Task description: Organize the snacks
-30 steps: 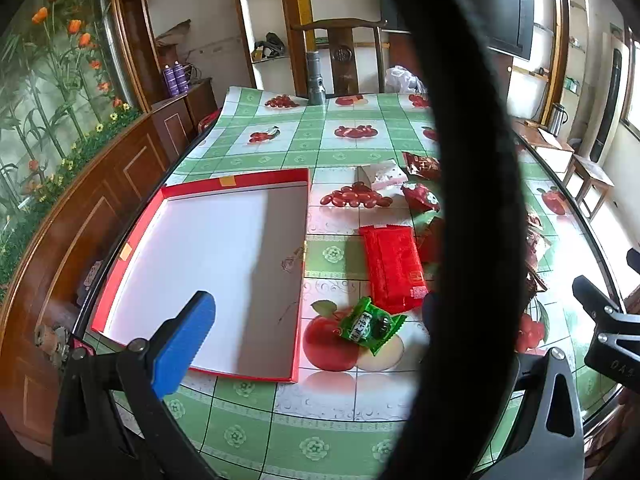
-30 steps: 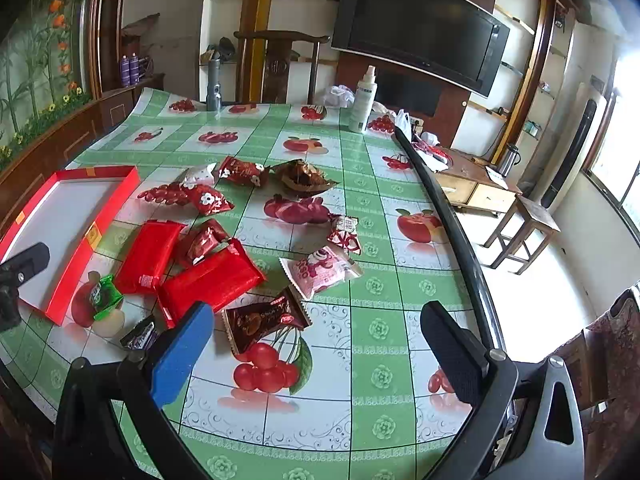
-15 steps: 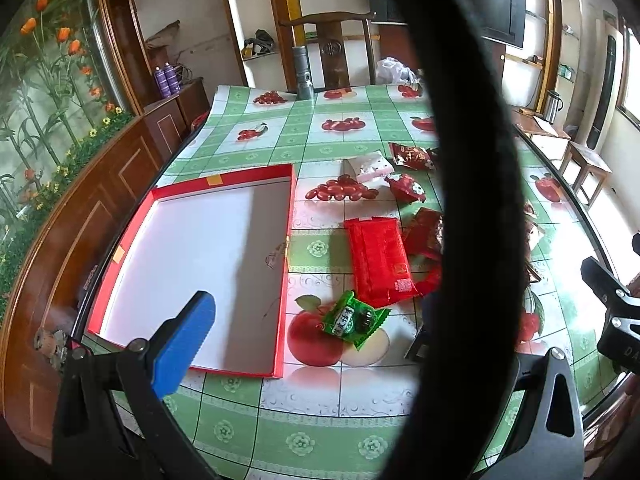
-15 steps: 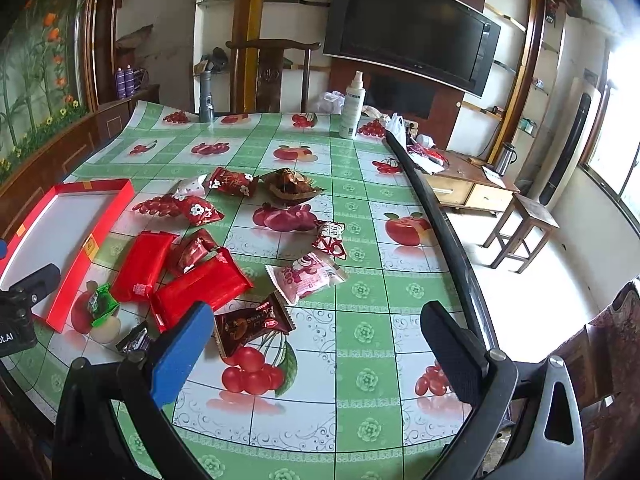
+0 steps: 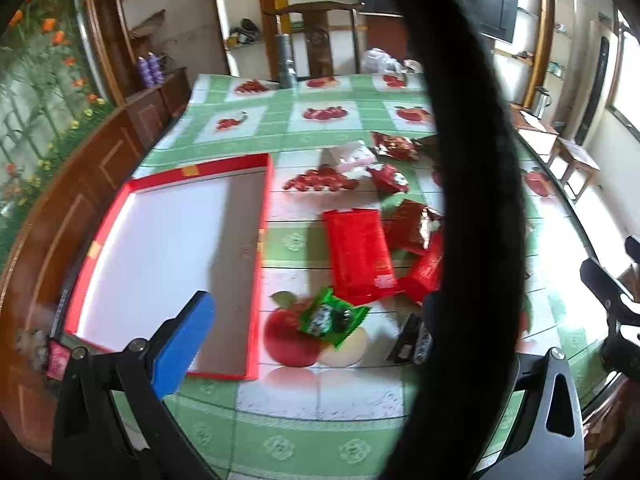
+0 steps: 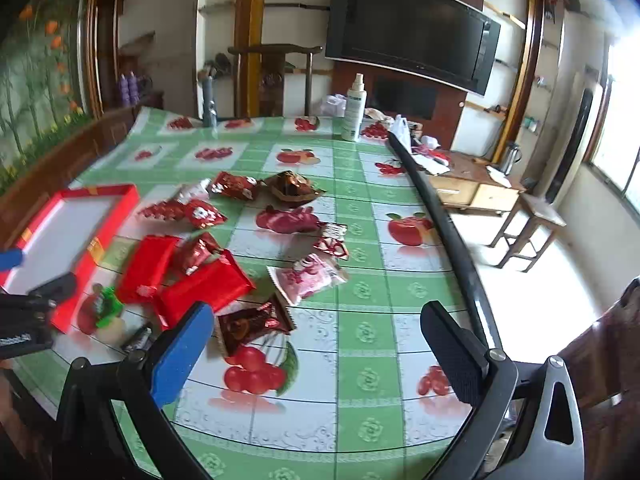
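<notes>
Blocking the left wrist view, a thick black curved band (image 5: 472, 200) hides the left gripper's (image 5: 316, 344) right finger and several wrappers. Both grippers gape wide, empty; right gripper (image 6: 320, 336). Blurred snack packets, including a green crinkled packet (image 5: 334, 316), lie at 3 o'clock from the shallow red cardboard tray (image 5: 262, 248) on the desk (image 6: 360, 420).

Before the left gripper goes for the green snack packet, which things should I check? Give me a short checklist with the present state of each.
1. Left gripper open and holding nothing: ok.
2. Green snack packet lies free, nothing on top of it: ok.
3. Red tray has free space for snacks: ok.
4. Right gripper open, away from the green packet: ok.
5. Dark packet beside the green one is apart from it: ok, but close.
6. Right finger of the left gripper is visible: not ok, a black curved band hides it.
</notes>
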`<action>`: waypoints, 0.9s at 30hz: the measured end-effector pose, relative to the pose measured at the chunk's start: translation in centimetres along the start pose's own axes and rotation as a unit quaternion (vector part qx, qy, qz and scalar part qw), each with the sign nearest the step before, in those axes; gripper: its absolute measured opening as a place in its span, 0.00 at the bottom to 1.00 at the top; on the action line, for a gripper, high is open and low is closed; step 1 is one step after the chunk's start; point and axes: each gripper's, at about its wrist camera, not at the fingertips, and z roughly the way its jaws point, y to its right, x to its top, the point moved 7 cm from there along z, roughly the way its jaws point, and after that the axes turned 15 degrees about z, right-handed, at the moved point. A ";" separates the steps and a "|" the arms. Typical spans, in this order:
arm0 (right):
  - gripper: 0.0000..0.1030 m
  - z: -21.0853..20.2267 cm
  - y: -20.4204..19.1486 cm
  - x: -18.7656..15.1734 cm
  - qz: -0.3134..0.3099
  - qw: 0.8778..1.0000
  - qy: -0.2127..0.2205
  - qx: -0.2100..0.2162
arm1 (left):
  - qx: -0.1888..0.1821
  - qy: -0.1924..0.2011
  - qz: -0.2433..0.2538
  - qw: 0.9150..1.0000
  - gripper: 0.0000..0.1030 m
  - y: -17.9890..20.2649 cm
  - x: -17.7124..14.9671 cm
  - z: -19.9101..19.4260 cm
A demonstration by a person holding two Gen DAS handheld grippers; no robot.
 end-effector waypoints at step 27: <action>0.66 14.0 0.6 -0.4 0.108 0.983 -0.150 0.023 | -0.052 -0.074 0.021 0.996 1.00 -0.1 2.2 11.8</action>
